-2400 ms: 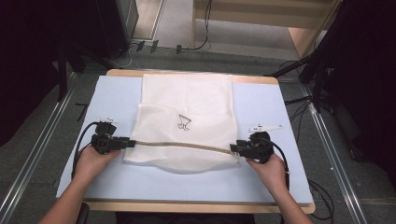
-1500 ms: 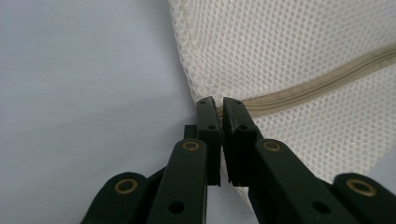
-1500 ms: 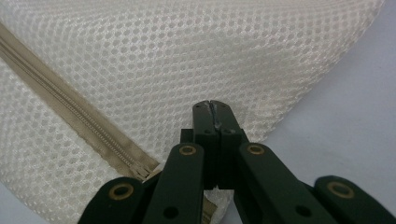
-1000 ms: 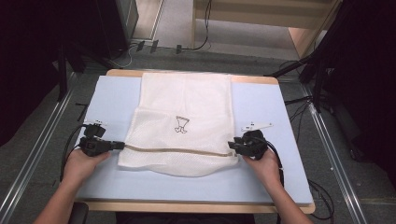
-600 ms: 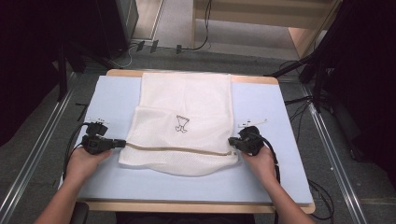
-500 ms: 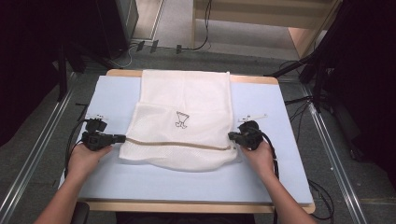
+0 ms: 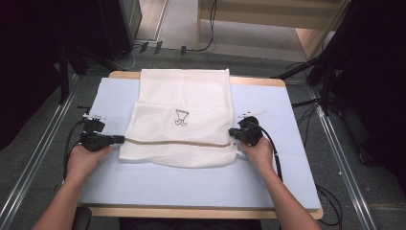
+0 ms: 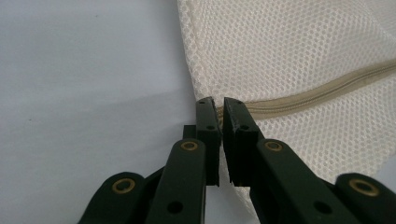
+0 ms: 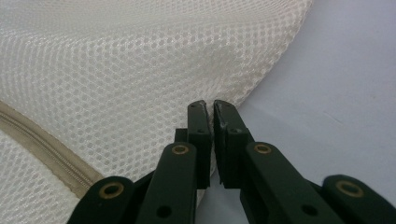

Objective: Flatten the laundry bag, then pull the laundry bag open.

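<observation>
High view: white mesh laundry bag [image 7: 182, 122] lies flat on the blue mat [image 7: 191, 184], stretched between both grippers. Left gripper [image 7: 120, 139] is clamped on the bag's edge at the zipper [image 8: 322, 93] end. Right gripper [image 7: 231, 133], having just closed, pinches the mesh edge opposite.

No words, numbers or brand names can be read anywhere. The one sign is a small dark line drawing [image 7: 181, 117] printed on the middle of the white mesh bag [image 7: 184, 103]; what it depicts is too small to tell.
</observation>
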`<move>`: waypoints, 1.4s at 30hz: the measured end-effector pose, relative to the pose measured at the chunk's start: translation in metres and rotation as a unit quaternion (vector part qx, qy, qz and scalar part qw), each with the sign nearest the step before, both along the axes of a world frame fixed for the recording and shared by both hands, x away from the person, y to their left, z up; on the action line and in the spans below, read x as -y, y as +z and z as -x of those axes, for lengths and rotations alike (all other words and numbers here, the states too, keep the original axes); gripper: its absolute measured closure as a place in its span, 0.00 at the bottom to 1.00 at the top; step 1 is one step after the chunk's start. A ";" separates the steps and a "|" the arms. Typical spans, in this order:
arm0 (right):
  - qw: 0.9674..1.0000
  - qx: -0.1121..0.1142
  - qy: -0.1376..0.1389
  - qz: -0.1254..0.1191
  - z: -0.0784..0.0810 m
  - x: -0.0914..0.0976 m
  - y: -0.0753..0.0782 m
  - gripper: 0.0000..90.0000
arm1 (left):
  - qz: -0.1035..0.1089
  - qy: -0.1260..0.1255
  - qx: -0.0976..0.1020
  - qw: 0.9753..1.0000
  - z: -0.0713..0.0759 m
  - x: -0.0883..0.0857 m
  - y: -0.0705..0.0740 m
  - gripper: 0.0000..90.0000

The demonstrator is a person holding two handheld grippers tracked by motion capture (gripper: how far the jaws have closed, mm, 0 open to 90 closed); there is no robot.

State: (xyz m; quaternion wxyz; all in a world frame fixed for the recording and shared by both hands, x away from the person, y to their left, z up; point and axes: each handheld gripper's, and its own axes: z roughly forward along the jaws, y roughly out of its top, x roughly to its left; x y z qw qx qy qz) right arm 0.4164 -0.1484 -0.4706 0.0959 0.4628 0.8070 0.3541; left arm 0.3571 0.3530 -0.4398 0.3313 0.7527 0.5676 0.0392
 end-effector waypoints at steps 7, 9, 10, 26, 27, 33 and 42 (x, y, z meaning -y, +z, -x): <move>1.000 -0.001 0.010 -0.004 0.000 -0.003 0.000 0.97 | -0.005 0.018 -0.008 1.000 -0.001 -0.015 -0.003 1.00; 1.000 0.001 0.009 -0.005 0.000 -0.005 0.000 0.96 | 0.014 0.013 -0.009 1.000 0.000 -0.019 -0.002 1.00; 1.000 0.000 0.008 -0.004 0.000 -0.005 0.001 0.95 | 0.021 0.008 -0.004 1.000 0.002 -0.019 0.000 0.98; 0.999 -0.001 0.024 -0.042 0.033 0.017 0.018 0.78 | 0.036 -0.057 0.034 0.997 0.014 0.014 0.022 0.53; 0.999 -0.004 0.028 -0.041 0.036 0.016 0.018 0.79 | 0.036 -0.060 0.036 0.997 0.014 0.017 0.022 0.51; 0.999 -0.004 0.035 -0.032 0.042 0.015 0.017 0.83 | 0.034 -0.067 0.042 0.996 0.014 0.024 0.024 0.46; 0.998 -0.024 0.053 -0.027 0.041 0.015 0.012 1.00 | 0.038 -0.088 0.048 0.994 0.012 0.039 0.025 0.43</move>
